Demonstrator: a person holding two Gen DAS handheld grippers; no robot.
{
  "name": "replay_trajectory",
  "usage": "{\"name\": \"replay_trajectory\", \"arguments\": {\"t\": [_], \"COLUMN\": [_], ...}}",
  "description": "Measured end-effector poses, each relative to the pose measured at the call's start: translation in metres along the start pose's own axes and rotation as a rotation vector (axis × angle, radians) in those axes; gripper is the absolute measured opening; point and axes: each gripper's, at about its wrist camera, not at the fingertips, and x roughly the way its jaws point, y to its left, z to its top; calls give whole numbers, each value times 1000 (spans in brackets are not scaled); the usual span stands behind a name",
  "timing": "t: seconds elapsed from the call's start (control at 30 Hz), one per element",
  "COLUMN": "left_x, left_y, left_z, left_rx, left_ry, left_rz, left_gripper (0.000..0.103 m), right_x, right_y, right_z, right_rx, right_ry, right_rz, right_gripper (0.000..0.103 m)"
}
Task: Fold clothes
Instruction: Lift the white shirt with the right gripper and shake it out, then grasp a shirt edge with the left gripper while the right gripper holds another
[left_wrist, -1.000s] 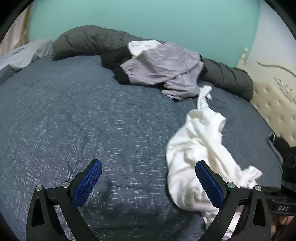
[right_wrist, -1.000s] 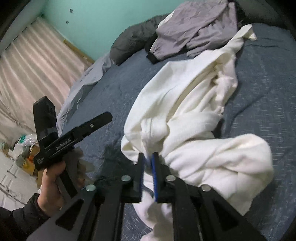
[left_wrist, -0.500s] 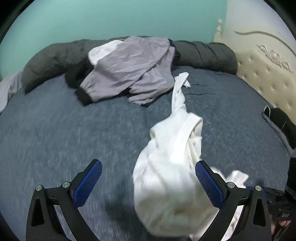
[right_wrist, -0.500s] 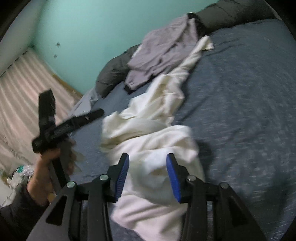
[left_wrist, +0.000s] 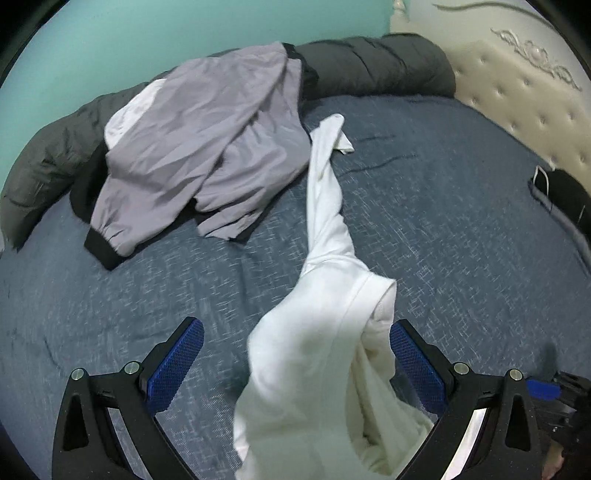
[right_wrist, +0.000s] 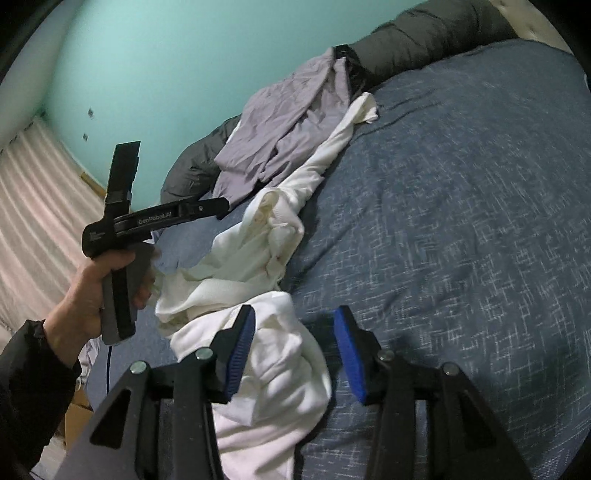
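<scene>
Blue bedspread bears a rumpled, stretched white garment; both tools gape, gripping nothing.

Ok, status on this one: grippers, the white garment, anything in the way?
Left gripper open, white garment bunched between its fingers. Right gripper has just been opening, cloth loose between. Grey jacket lies beside the sleeve tip.

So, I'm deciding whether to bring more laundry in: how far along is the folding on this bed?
Barely started; nothing looks folded. The white garment lies bunched and twisted across the blue bedspread. The right gripper has just been opening, cloth between its pads but not clamped; the left gripper stands open over the same garment. The grey jacket is still a crumpled heap, untouched.
</scene>
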Motion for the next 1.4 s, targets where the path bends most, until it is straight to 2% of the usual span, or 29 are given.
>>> {"name": "replay_trajectory", "arguments": {"t": [0.07, 0.17, 0.3, 0.43, 0.53, 0.57, 0.6, 0.63, 0.67, 0.7, 0.87, 0.93, 0.97, 1.0, 1.07, 1.23, 1.4], "left_x": [4, 10, 14, 5, 12, 16, 20, 24, 28, 32, 43, 46, 46, 47, 48, 46, 14], "left_y": [-8, -20, -30, -34, -36, -36, -36, -36, -34, -33, -34, -36, -38, -39, -39, -32, -13], "left_z": [3, 6, 11, 20, 25, 25, 24, 24, 22, 21, 16, 14, 13, 12, 11, 10, 13], "left_rx": [32, 93, 153, 194, 220, 226, 229, 231, 226, 223, 231, 240, 249, 257, 262, 256, 209], "left_ry": [4, 6, 19, -17, 6, 18, 30, 43, 60, 70, 90, 89, 85, 81, 86, 85, 0], "left_rz": [-10, 31, 31, 24, 17, 20, 12, 2, -17, -23, -31, -33, -28, -23, -24, -21, -12], "left_gripper": [103, 103, 102, 102, 99, 93, 80, 73, 58, 53, 53, 41, 27, 20, 12, 7, 4], "right_x": [-1, -1, 0, 1, 1, 1, 0, 0, -1, -1, 0, 1, 1, 1, 1, 2, 3], "right_y": [-3, -7, -10, -10, -11, -12, -13, -13, -14, -14, -16, -16, -17, -16, -15, -15, -12], "right_z": [1, 3, 3, 1, 1, 1, 2, 2, 2, 2, 2, 1, 1, 1, 1, 0, 1], "right_rx": [6, 20, 35, 47, 57, 60, 63, 67, 70, 72, 84, 88, 88, 88, 88, 91, 84], "right_ry": [-4, -5, -4, -2, -2, -2, -3, -5, -7, -9, -5, -2, 0, 0, 1, 2, 2], "right_rz": [-3, 0, 5, 11, 13, 13, 14, 14, 15, 15, 17, 19, 20, 20, 22, 23, 21], "right_gripper": [45, 45, 45, 45, 45, 45, 45, 45, 45, 45, 45, 45, 45, 45, 45, 45, 46]}}
